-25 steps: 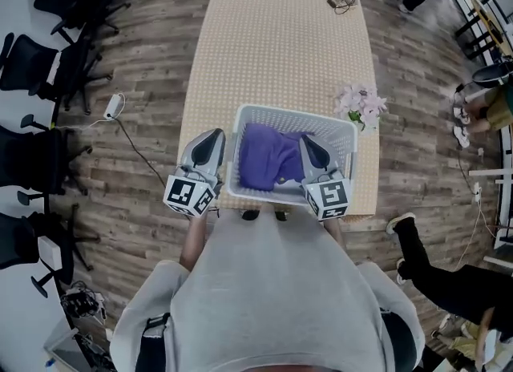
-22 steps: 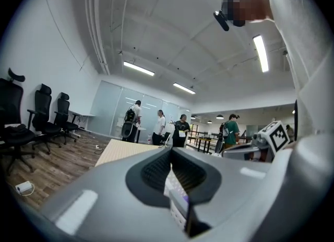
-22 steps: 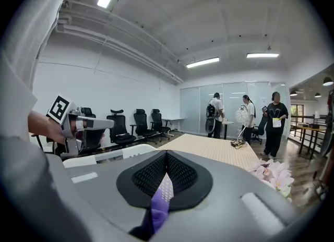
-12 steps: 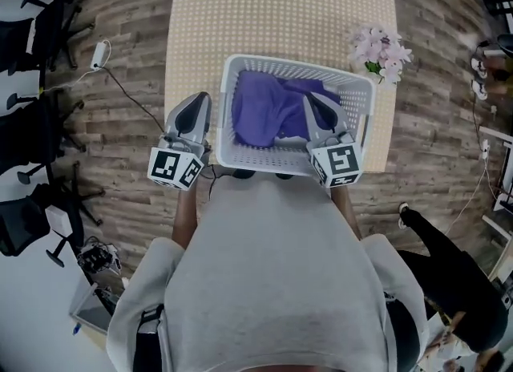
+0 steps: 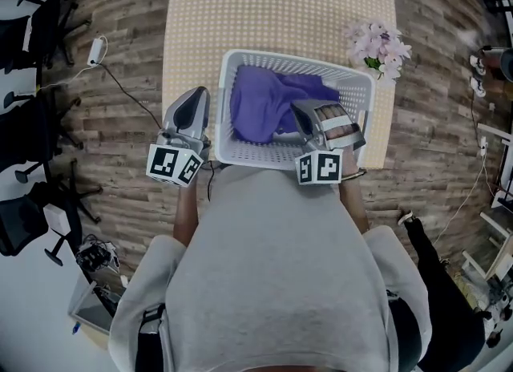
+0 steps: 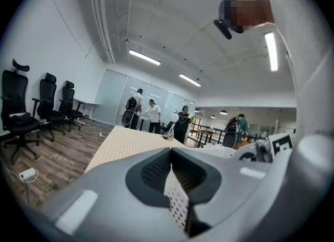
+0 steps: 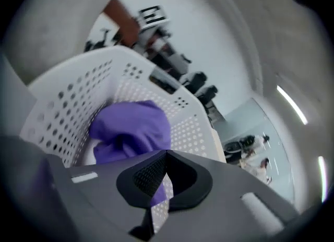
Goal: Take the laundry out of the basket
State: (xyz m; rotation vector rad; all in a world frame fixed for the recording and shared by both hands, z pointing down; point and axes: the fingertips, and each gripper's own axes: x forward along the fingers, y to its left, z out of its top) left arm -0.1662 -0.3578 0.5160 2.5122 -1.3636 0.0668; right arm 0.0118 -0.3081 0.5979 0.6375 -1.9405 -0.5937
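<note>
A white perforated laundry basket (image 5: 362, 90) stands at the near end of the table, with a purple garment (image 5: 260, 102) bunched in its left half. My right gripper (image 5: 298, 111) is rolled onto its side over the basket's near right part, just right of the purple garment, jaws shut and nothing seen gripped. In the right gripper view the garment (image 7: 130, 129) lies beyond the shut right gripper (image 7: 166, 158), against the basket wall (image 7: 68, 105). My left gripper (image 5: 197, 95) hangs outside the basket's left wall, shut and empty; the left gripper view shows the left gripper (image 6: 171, 155) pointing along the table.
The beige perforated table (image 5: 272, 10) stretches away beyond the basket. A bunch of pale pink flowers (image 5: 375, 42) lies by the basket's far right corner. Office chairs (image 5: 24, 10) and a cable with a power strip (image 5: 94, 51) are on the wooden floor at left. People stand far off.
The right gripper has rolled onto its side and shifted a little left over the basket. The left gripper has barely moved. The head view has tilted since a second ago.
</note>
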